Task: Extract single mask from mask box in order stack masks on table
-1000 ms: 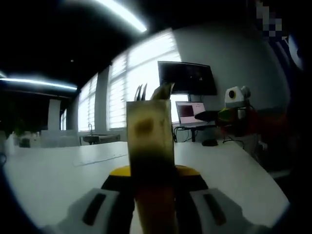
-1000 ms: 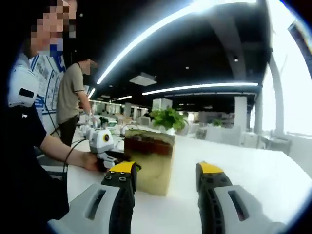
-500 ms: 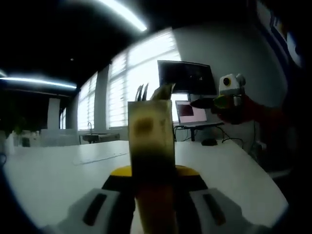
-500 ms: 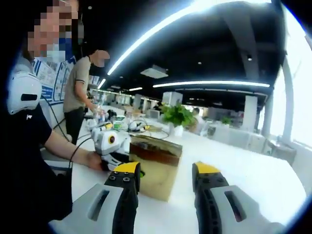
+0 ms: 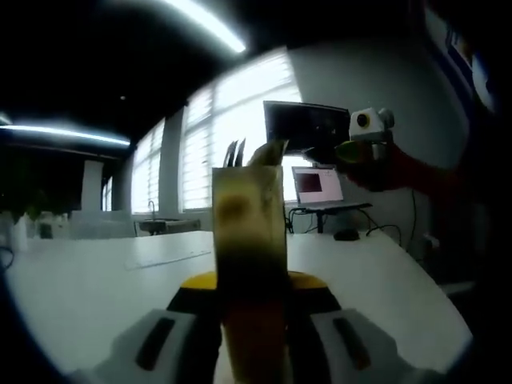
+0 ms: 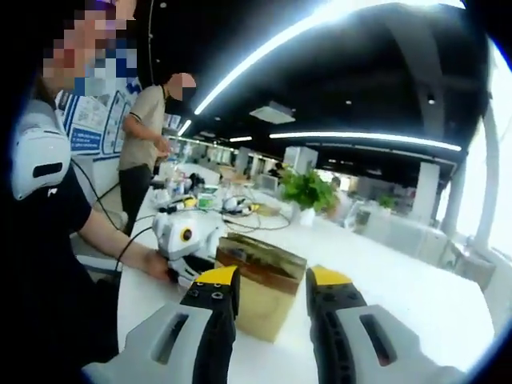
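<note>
Mostly backlit and dim in the left gripper view: one mask box (image 5: 248, 224) upright on the white table (image 5: 96, 280), pinched between the shut jaws of the left gripper (image 5: 250, 282), box base hidden behind them. Thin dark strips poking from the box top, too dim to count or identify. Far right, right gripper (image 5: 352, 150) raised above the table, blurred. In the right gripper view, same box (image 6: 260, 282) beyond the right gripper's jaws, parted with nothing between. Left gripper (image 6: 192, 268) at the box's left side.
</note>
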### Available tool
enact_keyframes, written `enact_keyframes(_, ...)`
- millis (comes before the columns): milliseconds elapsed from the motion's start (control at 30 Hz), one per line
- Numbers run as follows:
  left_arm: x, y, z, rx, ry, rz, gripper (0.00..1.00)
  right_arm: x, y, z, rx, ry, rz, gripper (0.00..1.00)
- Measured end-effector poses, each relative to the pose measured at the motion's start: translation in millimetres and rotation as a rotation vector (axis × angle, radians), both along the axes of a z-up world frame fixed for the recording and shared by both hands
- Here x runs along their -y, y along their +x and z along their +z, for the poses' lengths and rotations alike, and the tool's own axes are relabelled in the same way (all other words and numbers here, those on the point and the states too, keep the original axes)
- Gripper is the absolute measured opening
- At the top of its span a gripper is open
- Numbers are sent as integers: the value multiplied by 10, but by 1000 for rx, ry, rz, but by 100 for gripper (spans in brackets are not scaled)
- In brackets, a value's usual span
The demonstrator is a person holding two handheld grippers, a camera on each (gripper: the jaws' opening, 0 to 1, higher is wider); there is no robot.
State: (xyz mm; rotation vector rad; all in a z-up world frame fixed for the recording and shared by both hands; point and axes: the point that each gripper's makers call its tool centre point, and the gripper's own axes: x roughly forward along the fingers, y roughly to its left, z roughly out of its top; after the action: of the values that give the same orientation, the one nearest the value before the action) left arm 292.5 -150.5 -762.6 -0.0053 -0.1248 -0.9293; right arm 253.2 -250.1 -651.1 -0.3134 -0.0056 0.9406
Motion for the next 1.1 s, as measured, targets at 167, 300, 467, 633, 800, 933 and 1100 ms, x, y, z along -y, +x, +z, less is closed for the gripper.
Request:
enact_keyframes(167, -11, 17, -3, 8, 6, 8, 32, -64, 30, 71, 19, -57, 16, 30)
enact_keyframes(300, -8, 17, -7, 23, 18, 16, 33, -119, 32, 93, 40, -107, 36, 34)
enact_keyframes(467, -10, 17, -12, 22, 21, 20, 33, -188, 58, 94, 65, -169, 57, 35)
enact_keyframes(633, -4, -5, -7, 22, 23, 23, 33, -338, 42, 107, 84, -236, 108, 34)
enact_keyframes(800, 6, -18, -13, 30, 29, 29, 33, -454, 66, 59, 91, -314, 146, 32)
enact_keyframes(933, 1, -10, -14, 25, 28, 26, 33, -508, 99, -45, 83, -412, 175, 31)
enact_keyframes(1100, -1, -7, -15, 29, 33, 28, 33, -545, 118, -109, 84, -492, 209, 24)
